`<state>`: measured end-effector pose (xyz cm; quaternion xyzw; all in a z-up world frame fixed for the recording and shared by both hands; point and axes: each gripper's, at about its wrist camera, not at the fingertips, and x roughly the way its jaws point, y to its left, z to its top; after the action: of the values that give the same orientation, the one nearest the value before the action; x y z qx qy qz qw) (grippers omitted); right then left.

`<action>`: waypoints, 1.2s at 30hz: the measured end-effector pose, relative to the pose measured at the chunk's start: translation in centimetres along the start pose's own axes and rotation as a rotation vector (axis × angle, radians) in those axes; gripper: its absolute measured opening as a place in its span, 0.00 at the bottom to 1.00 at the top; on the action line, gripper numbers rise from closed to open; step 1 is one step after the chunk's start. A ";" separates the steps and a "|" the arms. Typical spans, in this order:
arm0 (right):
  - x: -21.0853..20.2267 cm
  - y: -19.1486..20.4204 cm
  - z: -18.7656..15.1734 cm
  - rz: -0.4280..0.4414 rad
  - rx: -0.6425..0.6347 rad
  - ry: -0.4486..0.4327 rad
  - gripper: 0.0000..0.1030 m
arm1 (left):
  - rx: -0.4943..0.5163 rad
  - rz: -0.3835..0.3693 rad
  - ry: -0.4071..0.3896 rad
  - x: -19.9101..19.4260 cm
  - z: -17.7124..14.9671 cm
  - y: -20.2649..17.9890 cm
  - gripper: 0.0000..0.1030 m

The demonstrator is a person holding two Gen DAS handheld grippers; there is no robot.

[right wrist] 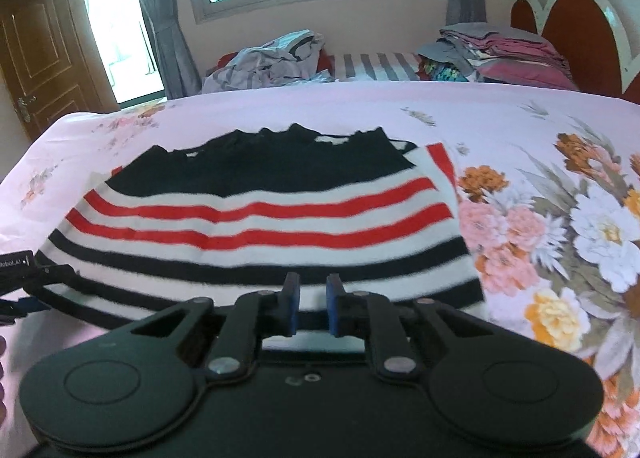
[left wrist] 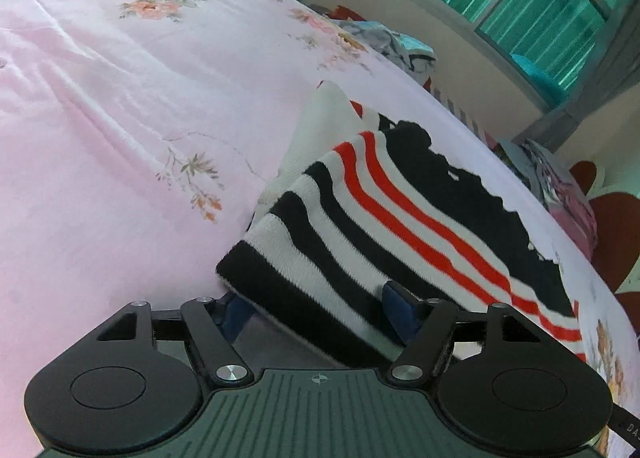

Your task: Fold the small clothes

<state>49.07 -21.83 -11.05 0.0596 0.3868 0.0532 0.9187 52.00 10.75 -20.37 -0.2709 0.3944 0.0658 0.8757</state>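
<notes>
Striped knit sweater (right wrist: pixel 260 217) lies mid-frame on the pink floral bedsheet (right wrist: pixel 520 129); left gripper (left wrist: pixel 320 298) spread wide around its hem, right gripper (right wrist: pixel 312 298) released, narrowly parted.

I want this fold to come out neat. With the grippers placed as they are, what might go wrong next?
1. The left gripper has its fingers wide around the striped sweater corner, so the cloth may slip out when lifted.
2. The right gripper is slightly open at the hem and may pinch only one layer, leaving the fold uneven.
</notes>
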 end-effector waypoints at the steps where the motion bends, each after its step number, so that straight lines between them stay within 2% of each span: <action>1: 0.2 0.2 0.3 0.007 0.001 0.000 0.11 | 0.013 0.001 0.000 0.2 0.1 -0.2 0.68; 5: 1.4 1.1 1.1 0.028 -0.010 0.003 0.10 | 0.002 -0.008 -0.022 0.3 0.4 -0.2 0.68; 9: 2.9 2.2 1.7 0.055 -0.011 0.021 0.08 | -0.087 -0.051 -0.060 0.6 0.7 0.7 0.68; 13: 4.3 3.8 2.2 0.079 -0.033 0.036 0.07 | -0.215 -0.123 -0.100 1.3 0.9 2.1 0.68; 16: 5.2 4.8 2.8 0.084 -0.046 0.048 0.07 | -0.202 -0.137 -0.108 1.8 1.2 1.9 0.68; 18: 6.0 5.3 3.4 0.085 -0.055 0.057 0.07 | -0.214 -0.150 -0.112 2.2 1.4 2.3 0.57; 19: 6.3 5.6 3.6 0.089 -0.056 0.061 0.07 | -0.232 -0.143 -0.103 2.5 1.6 2.6 0.44; 20: 6.7 5.8 3.8 0.094 -0.058 0.065 0.06 | -0.250 -0.147 -0.104 2.7 1.7 3.1 0.39; 22: 7.6 6.6 4.0 0.092 -0.082 0.080 0.06 | -0.278 -0.172 -0.097 3.1 1.9 3.8 0.35; 25: 9.7 7.4 3.2 0.053 -0.134 0.143 0.04 | -0.266 -0.190 -0.092 3.5 2.1 3.9 0.33; 29: 9.9 7.3 2.7 0.048 -0.148 0.113 0.01 | -0.298 -0.223 -0.079 3.6 2.1 4.6 0.29; 36: 9.8 5.7 2.6 0.117 -0.118 0.100 0.00 | -0.205 -0.152 -0.110 2.6 2.4 2.1 0.26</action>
<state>57.44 -15.03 -15.25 0.0252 0.4241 0.1322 0.8956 54.63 13.56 -21.83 -0.3840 0.3152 0.0539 0.8662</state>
